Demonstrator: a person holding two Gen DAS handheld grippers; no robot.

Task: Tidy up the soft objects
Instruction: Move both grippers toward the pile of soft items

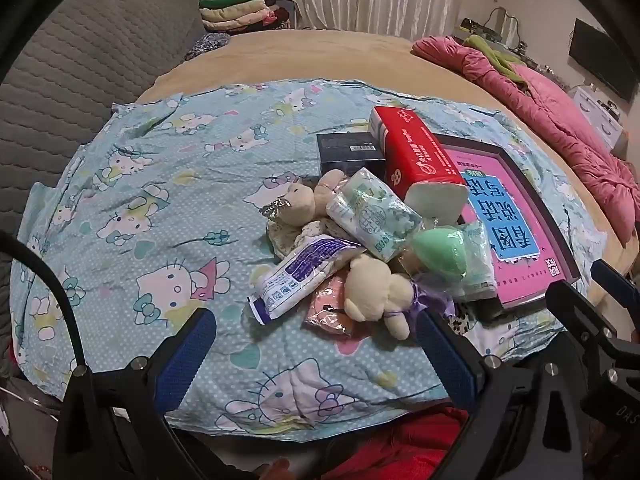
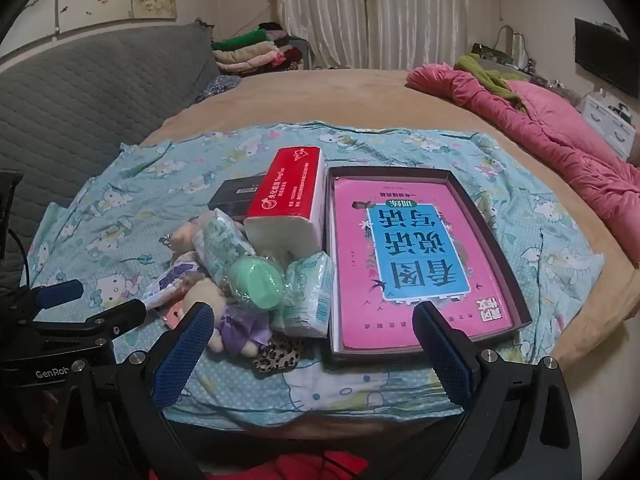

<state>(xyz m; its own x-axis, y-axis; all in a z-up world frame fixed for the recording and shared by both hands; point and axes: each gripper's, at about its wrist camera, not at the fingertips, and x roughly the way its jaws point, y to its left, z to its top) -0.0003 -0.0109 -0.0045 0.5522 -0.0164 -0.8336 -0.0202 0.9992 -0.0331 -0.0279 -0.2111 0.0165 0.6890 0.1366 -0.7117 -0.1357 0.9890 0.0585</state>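
A heap of soft things lies on a light-blue cartoon-cat cloth [image 1: 132, 184] [image 2: 120, 200]. In it are a red tissue pack [image 1: 416, 156] [image 2: 292, 188], a green-patterned tissue pack [image 1: 372, 216] [image 2: 222, 244], a cream plush bear [image 1: 380, 288] [image 2: 208, 296], a tan plush toy [image 1: 304, 200], a white-and-blue packet [image 1: 300, 272] and a green sponge [image 1: 440, 256] [image 2: 256, 280]. My left gripper [image 1: 316, 336] hovers open just short of the bear. My right gripper [image 2: 314, 330] hangs open over the near edge of a dark tray [image 2: 516, 292] holding a pink book [image 2: 412, 260] [image 1: 516, 216]. Neither holds anything.
A black box [image 1: 348, 148] [image 2: 236, 194] sits behind the heap. A leopard-print piece [image 2: 276, 354] lies by the tray. A pink quilt [image 1: 560, 120] [image 2: 560, 128] bunches at the right of the tan bed [image 2: 320, 96]. A grey padded headboard [image 1: 80, 60] stands left, folded clothes [image 2: 256, 52] behind.
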